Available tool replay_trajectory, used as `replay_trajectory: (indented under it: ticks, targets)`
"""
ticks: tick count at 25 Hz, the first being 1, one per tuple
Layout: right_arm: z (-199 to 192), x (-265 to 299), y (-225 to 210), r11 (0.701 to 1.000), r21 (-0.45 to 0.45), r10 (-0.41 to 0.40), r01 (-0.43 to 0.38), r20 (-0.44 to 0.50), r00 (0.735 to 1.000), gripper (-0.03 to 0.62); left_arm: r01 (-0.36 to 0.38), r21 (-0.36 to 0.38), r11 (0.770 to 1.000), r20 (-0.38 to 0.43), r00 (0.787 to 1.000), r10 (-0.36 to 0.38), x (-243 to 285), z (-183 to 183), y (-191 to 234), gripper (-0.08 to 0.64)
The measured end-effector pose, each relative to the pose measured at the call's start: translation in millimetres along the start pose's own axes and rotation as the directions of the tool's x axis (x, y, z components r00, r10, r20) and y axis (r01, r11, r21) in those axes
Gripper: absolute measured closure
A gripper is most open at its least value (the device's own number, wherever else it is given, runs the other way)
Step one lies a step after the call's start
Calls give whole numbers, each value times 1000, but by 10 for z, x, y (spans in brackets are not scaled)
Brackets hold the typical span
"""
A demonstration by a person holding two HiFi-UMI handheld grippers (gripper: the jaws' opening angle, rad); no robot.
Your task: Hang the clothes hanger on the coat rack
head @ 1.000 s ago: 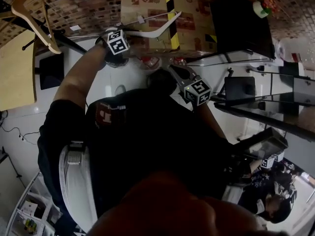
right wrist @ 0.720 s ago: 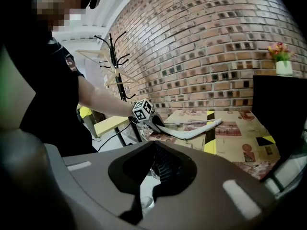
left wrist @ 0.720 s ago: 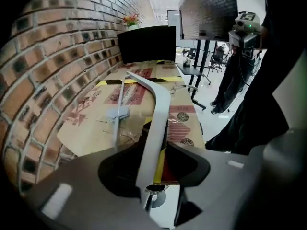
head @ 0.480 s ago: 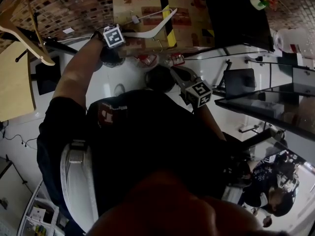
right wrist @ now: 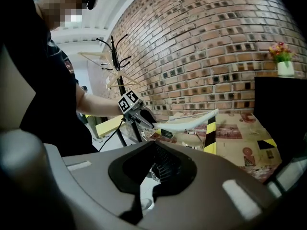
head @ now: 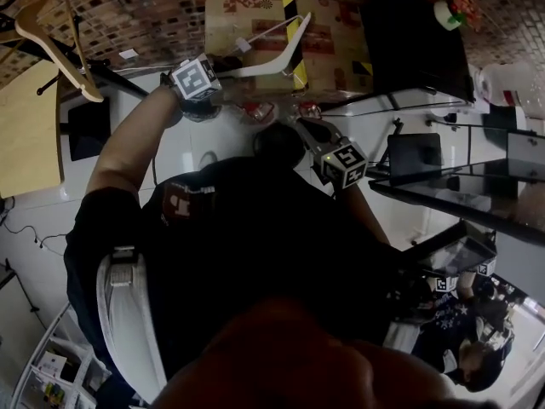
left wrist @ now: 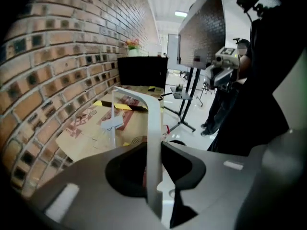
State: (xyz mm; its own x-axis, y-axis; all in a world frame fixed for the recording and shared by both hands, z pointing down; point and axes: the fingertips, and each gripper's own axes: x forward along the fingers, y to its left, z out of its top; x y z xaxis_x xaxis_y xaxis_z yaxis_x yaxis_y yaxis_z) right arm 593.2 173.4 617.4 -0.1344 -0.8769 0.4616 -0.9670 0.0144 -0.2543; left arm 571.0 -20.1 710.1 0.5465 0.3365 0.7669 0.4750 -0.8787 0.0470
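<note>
A white clothes hanger hangs in the air over the cardboard box, with my left gripper holding one arm of it. In the left gripper view that white arm stands upright between the jaws, which are closing on it, pads against it. The right gripper view shows the hanger held out level by the left gripper. The black coat rack stands at far left with a wooden hanger on it. My right gripper waits lower, its jaws together with nothing between them.
A patterned cardboard box with yellow-black tape lies against the brick wall. A black cabinet with a potted plant stands to its right, a yellow table by the rack. Another person stands among black stands.
The left gripper has risen and tilted, carrying the white hanger up off the box. The hanger's far end now points higher. The right gripper has stayed put.
</note>
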Motion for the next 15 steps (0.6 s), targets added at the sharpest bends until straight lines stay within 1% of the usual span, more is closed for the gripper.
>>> replay_trajectory:
  ticks: [2, 4, 7, 9, 11, 15]
  targets:
    - [9, -39, -5, 1000, -1, 3, -3, 3, 1000, 578, 25, -87, 996, 83, 996, -18, -199, 126, -119, 463]
    - [27, -62, -19, 1000, -8, 9, -9, 14, 1000, 578, 49, -149, 988, 163, 986, -25, -407, 243, -233, 463]
    - [17, -84, -55, 999, -25, 26, -25, 29, 999, 578, 81, -219, 972, 279, 960, -18, -730, 432, -429, 463]
    - [-3, -119, -26, 999, -38, 41, -39, 31, 999, 578, 103, -267, 958, 354, 935, -2, -945, 571, -585, 463]
    - [11, -118, 15, 997, -52, 64, -62, 32, 997, 578, 108, -308, 945, 423, 906, 34, -1182, 709, -708, 463]
    - [38, -91, 95, 988, -95, 125, -121, 33, 992, 578, 81, -356, 931, 534, 835, 132, -1707, 985, -974, 463]
